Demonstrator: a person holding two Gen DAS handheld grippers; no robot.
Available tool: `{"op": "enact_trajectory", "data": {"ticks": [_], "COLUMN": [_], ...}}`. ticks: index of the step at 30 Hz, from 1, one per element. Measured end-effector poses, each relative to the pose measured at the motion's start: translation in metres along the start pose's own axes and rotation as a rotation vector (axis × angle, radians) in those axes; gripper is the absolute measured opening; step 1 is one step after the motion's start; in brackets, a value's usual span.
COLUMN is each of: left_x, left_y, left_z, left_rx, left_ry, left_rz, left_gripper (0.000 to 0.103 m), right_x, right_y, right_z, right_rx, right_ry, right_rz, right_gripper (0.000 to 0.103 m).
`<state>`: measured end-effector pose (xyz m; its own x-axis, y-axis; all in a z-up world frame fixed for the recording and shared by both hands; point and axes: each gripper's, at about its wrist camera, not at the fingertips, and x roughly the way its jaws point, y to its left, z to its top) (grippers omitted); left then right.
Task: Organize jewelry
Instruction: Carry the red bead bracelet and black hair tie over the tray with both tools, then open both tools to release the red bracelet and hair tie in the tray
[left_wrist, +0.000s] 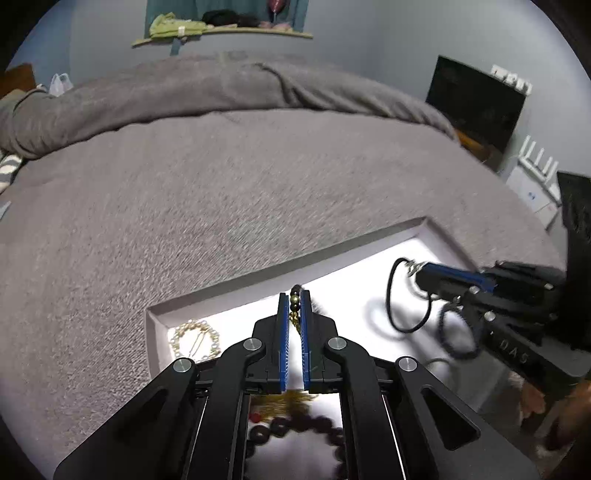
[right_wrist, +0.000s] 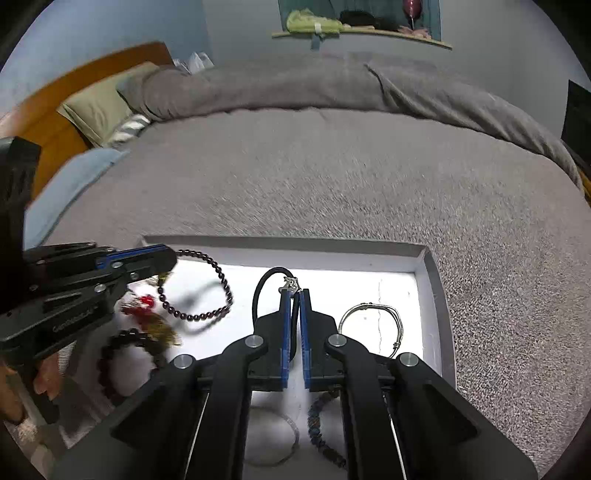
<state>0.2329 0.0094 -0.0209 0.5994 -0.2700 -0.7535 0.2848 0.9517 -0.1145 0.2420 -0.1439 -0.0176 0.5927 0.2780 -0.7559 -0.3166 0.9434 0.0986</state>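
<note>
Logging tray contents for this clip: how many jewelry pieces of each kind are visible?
Beaded bracelets: 3
Pearl bracelet: 1
Black cord bracelet: 1
Silver bangle: 1
Thin silver loop: 1
Total: 7

A wide bed covered by a grey textured blanket (right_wrist: 332, 177). A shallow white rectangular tray (right_wrist: 430, 291) lies flat on it near the front. A bunched grey duvet (right_wrist: 295, 85) lies across the far side, with an olive pillow (right_wrist: 99, 107) beside it.

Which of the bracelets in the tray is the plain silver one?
The silver wire bangle by the tray's right wall; the others are beaded or black cord.
</note>
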Motion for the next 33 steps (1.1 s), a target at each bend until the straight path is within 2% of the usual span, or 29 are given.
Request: {"op": "enact_trajectory", "data": {"ticks": [6,18,28,30,31,33], "left_x": [0.012,0.03,0.031,0.029,0.027,0.022], "left_y": [0.009,0.02,0.02,0.019,0.019,0.018], "left_z": [-0.005,-0.008,-0.009,-0.01,-0.01,-0.011], "left_rx": [-0.005,-0.031,-0.027,-0.029,-0.028,-0.024], "left_ry": [0.041,0.105,0.098,0.088,0.081,0.055], "left_rz": [0.046,0.094,0.102,0.101,0.099,0.096], "left_gripper": [0.007,0.007,0.007,0.007,0.007,0.011], "right_x": [0.016,0.028,0.027,0.026,0.025,0.02], "right_y": [0.005,0.006,0.005,0.004,0.003,0.002], "right_z": [-0.002,-0.009,-0.009,-0.009,-0.009,-0.009], "right_rx": [-0.009,-0.009,0.001,0.008,0.014,0.029], "right_ry": [0.032,0.063,0.061,0.053,0.049,0.03], "right_rz": [-0.046,-0.056,-0.058,-0.06,-0.059,-0.056], "right_gripper": [0.005,0.005,0.005,0.011,0.025,0.034]}}
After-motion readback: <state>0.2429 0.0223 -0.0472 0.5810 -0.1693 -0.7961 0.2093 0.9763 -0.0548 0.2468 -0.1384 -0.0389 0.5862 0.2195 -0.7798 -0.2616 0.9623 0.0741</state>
